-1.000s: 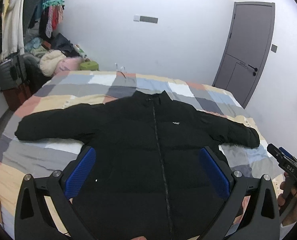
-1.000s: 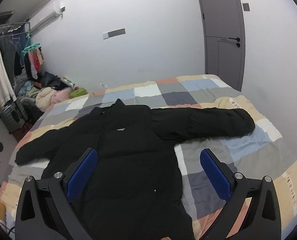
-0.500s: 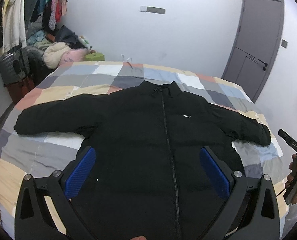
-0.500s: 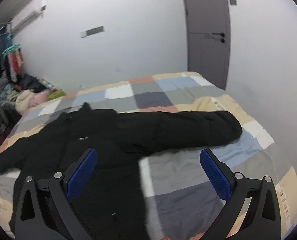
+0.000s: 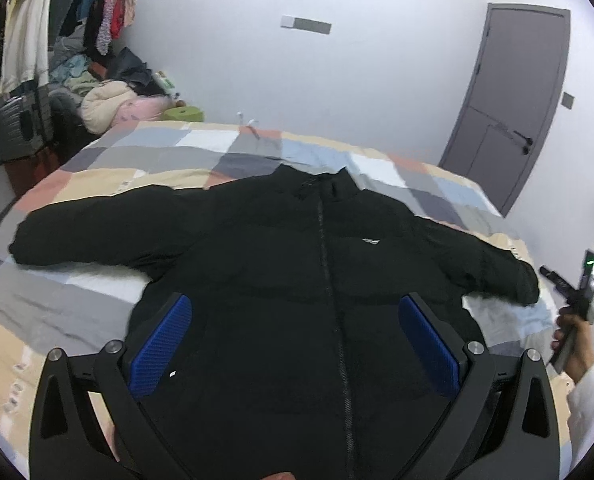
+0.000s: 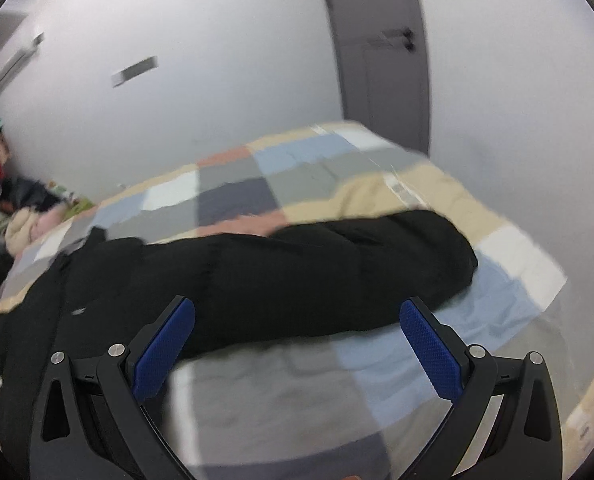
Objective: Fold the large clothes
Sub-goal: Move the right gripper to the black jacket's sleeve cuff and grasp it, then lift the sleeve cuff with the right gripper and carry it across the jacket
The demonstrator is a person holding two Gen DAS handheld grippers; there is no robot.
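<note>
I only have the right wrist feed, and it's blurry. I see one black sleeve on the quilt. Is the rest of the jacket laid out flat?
Observer: Yes. In the left wrist view the black jacket lies front up on the checked quilt, both sleeves spread out to the sides.
Operator: Zipped or open?
Observer: It looks zipped; the zipper runs unbroken down the middle to the collar.
Operator: Where's the left gripper?
Observer: The left gripper is open over the jacket's lower body, gripping nothing.
Operator: And mine, seen from outside?
Observer: The right gripper shows at the far right edge of the left view, in the person's hand, beside the sleeve cuff. Its jaws aren't clear there.
</note>
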